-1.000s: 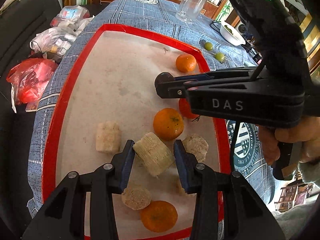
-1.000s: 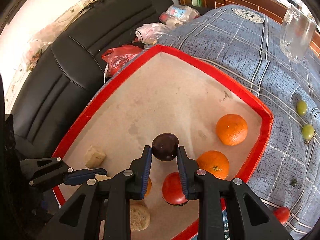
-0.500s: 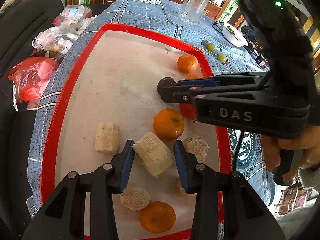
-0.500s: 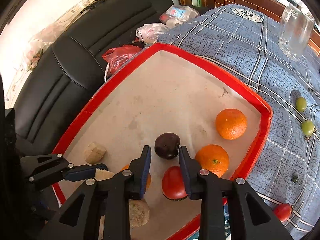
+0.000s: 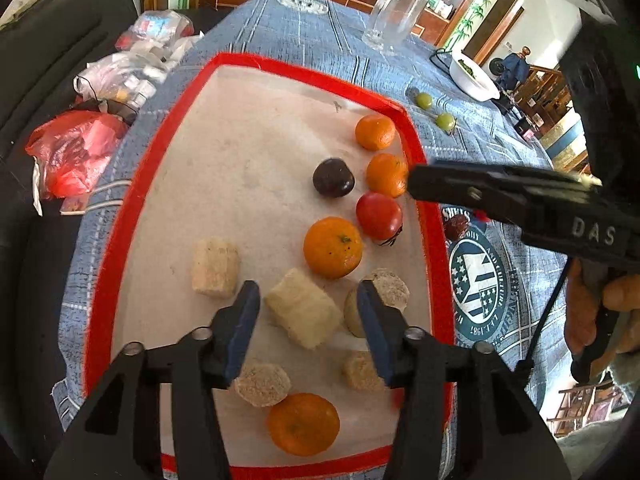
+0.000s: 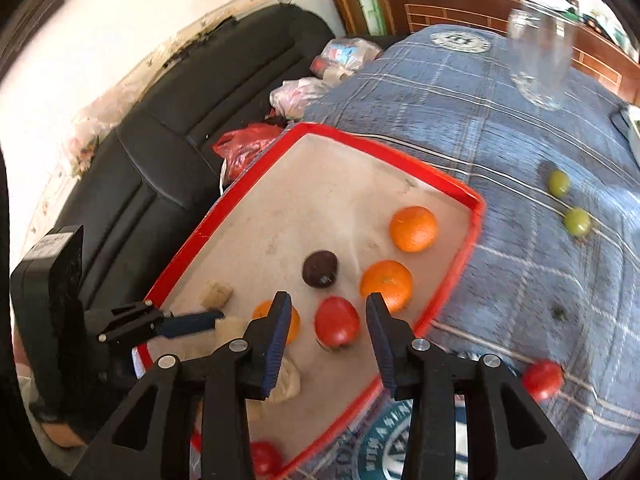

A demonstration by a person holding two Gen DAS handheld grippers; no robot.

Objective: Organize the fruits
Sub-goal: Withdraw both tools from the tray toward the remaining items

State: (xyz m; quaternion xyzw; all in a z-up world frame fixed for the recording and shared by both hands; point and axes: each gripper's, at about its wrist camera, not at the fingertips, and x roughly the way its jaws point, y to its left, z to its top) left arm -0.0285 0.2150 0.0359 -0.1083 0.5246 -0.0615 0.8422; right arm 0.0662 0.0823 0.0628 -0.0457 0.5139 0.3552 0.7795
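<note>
Nearest the left wrist camera, the left gripper (image 5: 308, 320) hovers low over the red-rimmed tray (image 5: 132, 208). Its fingers have just been opening and now stand moderately wide around the pale corn chunk (image 5: 302, 307), a gap showing on each side, so nothing's gripped. The chunk's long axis runs diagonally across the gap, not square to the fingers.

The right gripper (image 6: 326, 334) has also just been opening. It's empty, and the red tomato (image 6: 336, 326) sits just ahead of its fingers, not held. The dark plum (image 6: 319, 269) lies a bit farther out on the tray floor, clear of the fingers and beside an orange (image 6: 386, 285).

My guess is that the next grab comes down to the strays out on the blue cloth over the worktop. There's a small red fruit (image 6: 543, 380) to the right gripper's right, and farther away two green grapes (image 6: 576, 222). The right hand is clearly nearer to all of them.

The tray holds four oranges, the tomato, the plum and several corn chunks. Way at the back is an empty glass mug (image 5: 390, 16).
</note>
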